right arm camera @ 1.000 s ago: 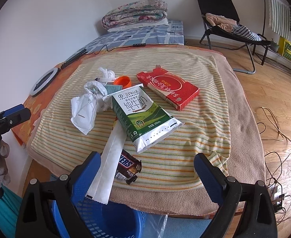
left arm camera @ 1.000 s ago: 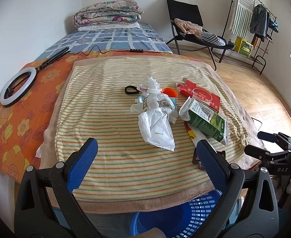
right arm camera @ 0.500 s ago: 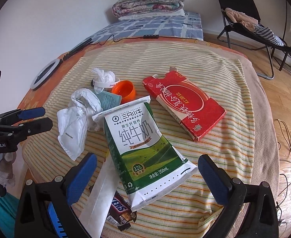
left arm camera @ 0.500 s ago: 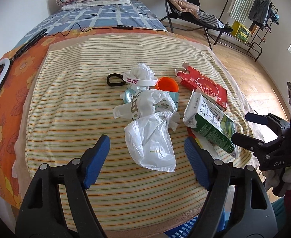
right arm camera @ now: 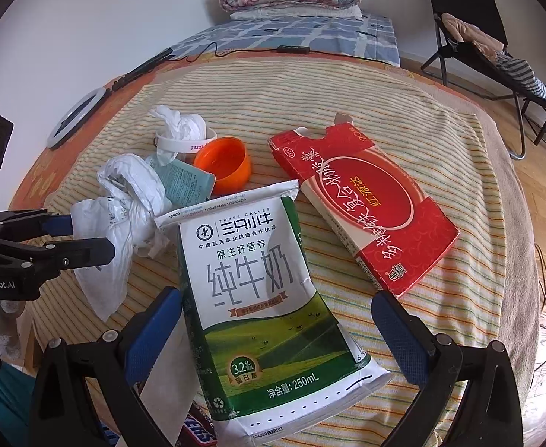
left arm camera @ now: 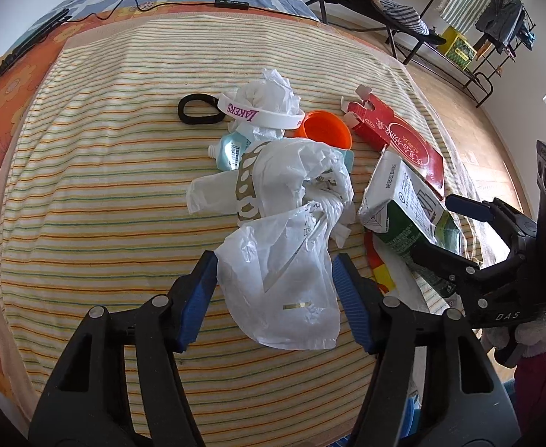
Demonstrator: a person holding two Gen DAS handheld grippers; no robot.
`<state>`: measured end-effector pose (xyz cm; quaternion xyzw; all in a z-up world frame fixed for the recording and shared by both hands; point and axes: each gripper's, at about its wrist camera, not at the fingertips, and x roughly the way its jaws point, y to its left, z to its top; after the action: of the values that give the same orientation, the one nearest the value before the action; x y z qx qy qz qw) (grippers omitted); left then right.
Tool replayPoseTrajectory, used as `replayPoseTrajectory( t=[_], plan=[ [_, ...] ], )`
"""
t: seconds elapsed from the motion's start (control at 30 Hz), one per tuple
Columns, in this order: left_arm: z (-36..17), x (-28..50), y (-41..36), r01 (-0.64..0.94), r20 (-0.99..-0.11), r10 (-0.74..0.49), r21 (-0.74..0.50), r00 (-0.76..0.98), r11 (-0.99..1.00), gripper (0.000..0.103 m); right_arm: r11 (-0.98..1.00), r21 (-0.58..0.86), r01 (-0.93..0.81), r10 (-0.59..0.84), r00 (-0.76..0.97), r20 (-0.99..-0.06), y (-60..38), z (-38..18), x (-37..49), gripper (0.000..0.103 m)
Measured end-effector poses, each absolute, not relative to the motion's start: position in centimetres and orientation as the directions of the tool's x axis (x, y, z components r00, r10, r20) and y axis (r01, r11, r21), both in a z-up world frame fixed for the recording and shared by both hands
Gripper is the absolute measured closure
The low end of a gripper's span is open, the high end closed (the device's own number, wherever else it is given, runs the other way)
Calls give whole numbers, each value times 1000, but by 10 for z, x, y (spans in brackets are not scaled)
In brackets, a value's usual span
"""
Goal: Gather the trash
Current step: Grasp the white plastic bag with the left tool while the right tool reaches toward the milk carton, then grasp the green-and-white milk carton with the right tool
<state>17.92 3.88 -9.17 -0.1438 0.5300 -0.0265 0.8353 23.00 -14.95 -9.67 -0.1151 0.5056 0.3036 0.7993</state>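
Left gripper (left arm camera: 275, 279): blue-padded fingers spread, one on each side of the crumpled white plastic bag (left arm camera: 280, 283). Pads sit just beside the bag's edges; we cannot tell whether they touch it yet. Nothing is clamped. The bag lies straight ahead of this gripper, on the near part of the striped yellow towel (left arm camera: 98, 201), its long axis running away from us toward the far heap.

Right gripper (right arm camera: 276, 331): fingers also wide apart, straddling the near end of the green-and-white milk carton (right arm camera: 258, 298). The carton lies flat, long axis pointing near to far, roughly in line with the gripper; its width fits between the pads with room on the right.

Further out: a flat red cardboard box (right arm camera: 362, 205) to the right of the carton, angled; an orange plastic cap (right arm camera: 224, 165) beyond the carton; a white wristband (left arm camera: 262, 113) around a wad of white tissue at the far side.

We judge each gripper is nearest its own item, the left to the bag, the right to the carton, and both need only close. The bag is limp, so a pinch may catch only a fold.
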Motion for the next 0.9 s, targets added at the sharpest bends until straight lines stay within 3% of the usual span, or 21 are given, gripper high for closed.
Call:
replayPoseTrajectory(
  t=[0.03, 0.1, 0.3, 0.43, 0.57, 0.9],
  plan=[
    [-93, 178, 39, -107, -878, -206, -277, 432, 955, 43, 792, 128, -598, 367, 298, -881, -149, -99, 231, 0],
    [-95, 177, 37, -102, -879, -218, -286, 424, 953, 61, 789, 139, -598, 373, 287, -883, -147, -101, 233, 2],
    [-89, 173, 35, -91, -869, -218, -286, 445, 954, 77, 783, 135, -607, 375, 288, -881, -143, -102, 231, 12],
    [-84, 172, 36, -93, -860, -211, -284, 465, 954, 84, 782, 167, -600, 398, 274, -876, -146, -101, 230, 23],
    [-77, 168, 38, -95, -852, -198, -277, 485, 956, 90, 782, 192, -593, 419, 272, -866, -149, -98, 229, 24],
    [-54, 156, 49, -103, -823, -160, -255, 545, 962, 94, 806, 173, -566, 435, 368, -822, -159, -73, 227, 26]
  ],
)
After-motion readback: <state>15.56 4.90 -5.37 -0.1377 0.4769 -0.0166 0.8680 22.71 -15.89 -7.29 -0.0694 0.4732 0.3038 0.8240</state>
